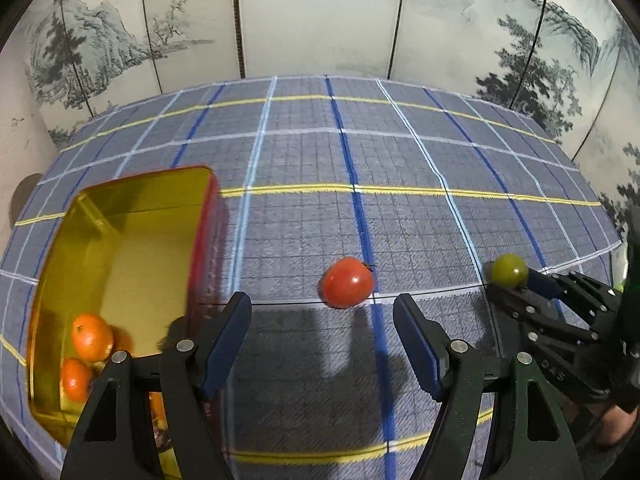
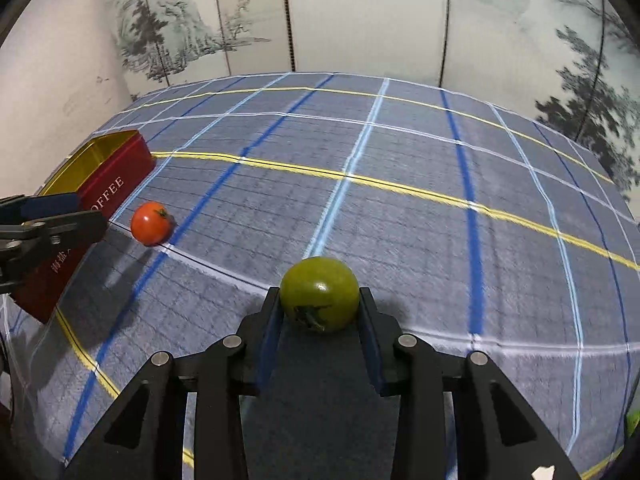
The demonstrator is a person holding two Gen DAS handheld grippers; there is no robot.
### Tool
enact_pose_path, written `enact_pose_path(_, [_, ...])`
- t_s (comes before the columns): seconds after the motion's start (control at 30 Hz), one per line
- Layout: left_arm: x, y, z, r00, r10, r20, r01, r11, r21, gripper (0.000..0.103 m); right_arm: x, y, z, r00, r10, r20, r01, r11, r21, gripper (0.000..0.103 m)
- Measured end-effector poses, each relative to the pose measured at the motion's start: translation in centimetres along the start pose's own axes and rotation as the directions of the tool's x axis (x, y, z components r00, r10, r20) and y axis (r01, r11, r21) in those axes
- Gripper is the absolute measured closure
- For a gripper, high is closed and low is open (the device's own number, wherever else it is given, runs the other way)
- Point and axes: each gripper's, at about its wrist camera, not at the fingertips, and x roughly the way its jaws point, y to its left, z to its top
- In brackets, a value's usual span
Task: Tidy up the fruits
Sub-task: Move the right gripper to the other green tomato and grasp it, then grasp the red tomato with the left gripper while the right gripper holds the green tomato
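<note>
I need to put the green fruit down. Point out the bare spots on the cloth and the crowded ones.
Bare: the plaid cloth from the red tomato out to the far and right edges, and the tin's far half. Crowded: the tin's near corner with two oranges, and the strip between tin and tomato, where the left gripper hangs open. The right gripper holds the green fruit.

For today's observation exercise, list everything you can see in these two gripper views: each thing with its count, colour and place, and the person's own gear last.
Tin: one, red outside, gold inside, open, on the cloth's left side.
Oranges: two, orange, inside the tin at its near end.
Red fruit: one, red with a small stem, loose on the cloth beside the tin.
Green fruit: one, green, between the right gripper's fingers.
Cloth: one, blue-grey plaid with yellow, white and blue lines, covering the table.
Screen: one, pale panels with painted trees and hills, behind the table.
Left gripper: black with blue pads, open, in front of the red fruit.
Right gripper: black, shut on the green fruit.
</note>
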Motion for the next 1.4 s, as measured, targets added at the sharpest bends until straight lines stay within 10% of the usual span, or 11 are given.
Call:
enact_pose_path(0.8, [5.1,-1.0,1.1,0.996,-0.034,-0.078,0.035,0.999,0.014,0.067,0.0,-0.3,0.0,1.000,0.017,0.002,-0.017,1.000,0.011,0.068])
enact_pose_path(1.4, [1.3,-1.0,-1.0,0.997,-0.030,-0.064,0.031,0.999,0.013,0.068,0.0,-0.3,-0.1,1.000,0.013,0.001,-0.013,1.000,0.008,0.068])
